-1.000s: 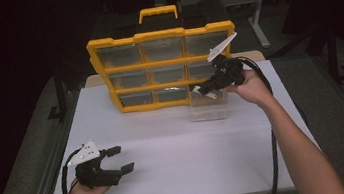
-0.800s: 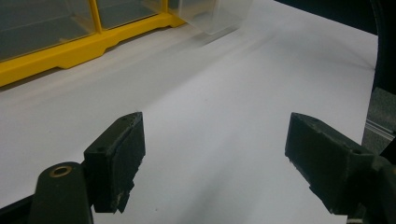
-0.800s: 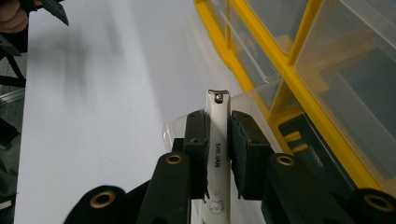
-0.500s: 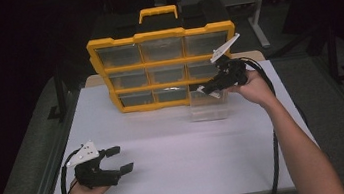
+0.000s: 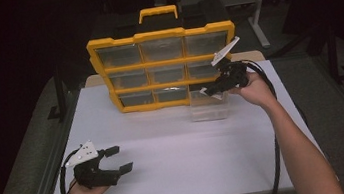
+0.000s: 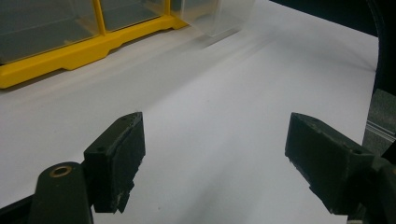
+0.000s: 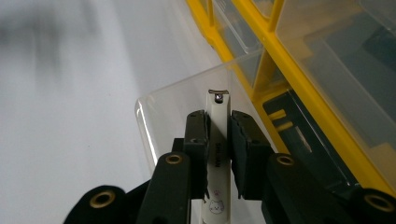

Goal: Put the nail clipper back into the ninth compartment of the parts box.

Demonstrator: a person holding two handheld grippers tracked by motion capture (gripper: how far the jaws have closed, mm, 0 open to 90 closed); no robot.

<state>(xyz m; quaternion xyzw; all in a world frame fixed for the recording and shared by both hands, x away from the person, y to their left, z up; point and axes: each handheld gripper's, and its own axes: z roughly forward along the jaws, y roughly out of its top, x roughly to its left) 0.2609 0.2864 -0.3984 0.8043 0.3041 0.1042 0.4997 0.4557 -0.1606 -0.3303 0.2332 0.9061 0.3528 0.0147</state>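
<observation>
My right gripper is clamped on a white nail clipper, held over the clear drawer pulled out at the far right, just before the yellow organizer. My left gripper rests near left on the table — jaws apart, nothing between them.

Dark lab, white table, yellow organizer

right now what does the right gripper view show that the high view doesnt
Right gripper view alone: the white nail clipper clamped between the right gripper jaws, with tiny print and a cat face on its body. High view alone: the organizer's yellow handle, the left gripper open over the white table, and both forearms. Both: the yellow organizer and the clear bin pulled out in front of it.
</observation>
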